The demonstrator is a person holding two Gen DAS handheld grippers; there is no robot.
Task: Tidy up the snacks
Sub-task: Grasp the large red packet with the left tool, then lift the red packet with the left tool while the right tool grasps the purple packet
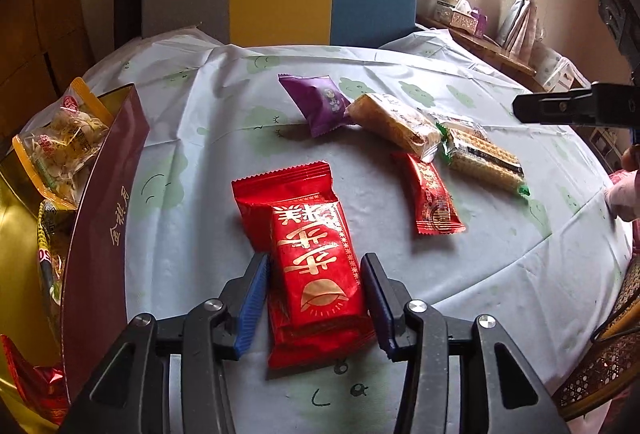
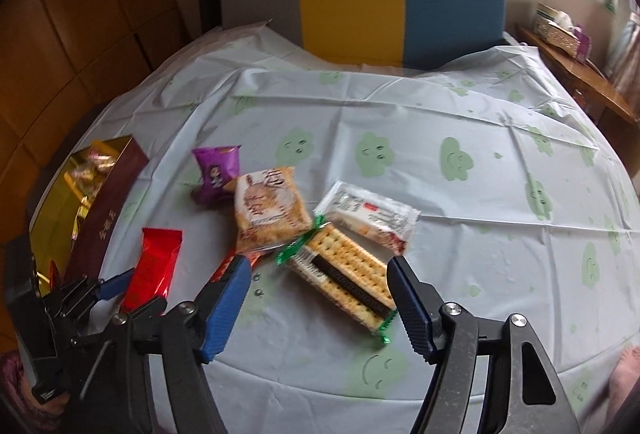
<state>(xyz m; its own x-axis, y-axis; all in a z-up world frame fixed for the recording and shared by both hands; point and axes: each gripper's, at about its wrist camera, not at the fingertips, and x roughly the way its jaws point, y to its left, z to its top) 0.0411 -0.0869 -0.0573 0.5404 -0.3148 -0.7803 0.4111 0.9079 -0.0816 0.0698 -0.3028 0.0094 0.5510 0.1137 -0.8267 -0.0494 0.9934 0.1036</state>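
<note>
Where the red snack packet lies on the tablecloth, it sits lengthwise between the blue pads of the left gripper, which stands partly open; a narrow gap shows on each side, so the pads bracket the packet without clearly pressing it. The packet appears to be two or more glossy foil wrappers stacked, light and slippery, with crimped ends that crumple and a firmer filled middle; the judgement is that a hold across the middle of the long sides is the securest, with modest force, since the contents may be brittle. Just to its left stands the maroon box with a gold interior, already holding several snacks, the probable destination. Further out lie a smaller red packet, a purple packet and a tan cracker packet. The right gripper hangs half open over the sandwich cracker pack, its pads astride the clear wrapper but apart from it, holding nothing. That pack is stiff yet fragile; take it across its short width. A white wafer packet lies touching it on the far side.
</note>
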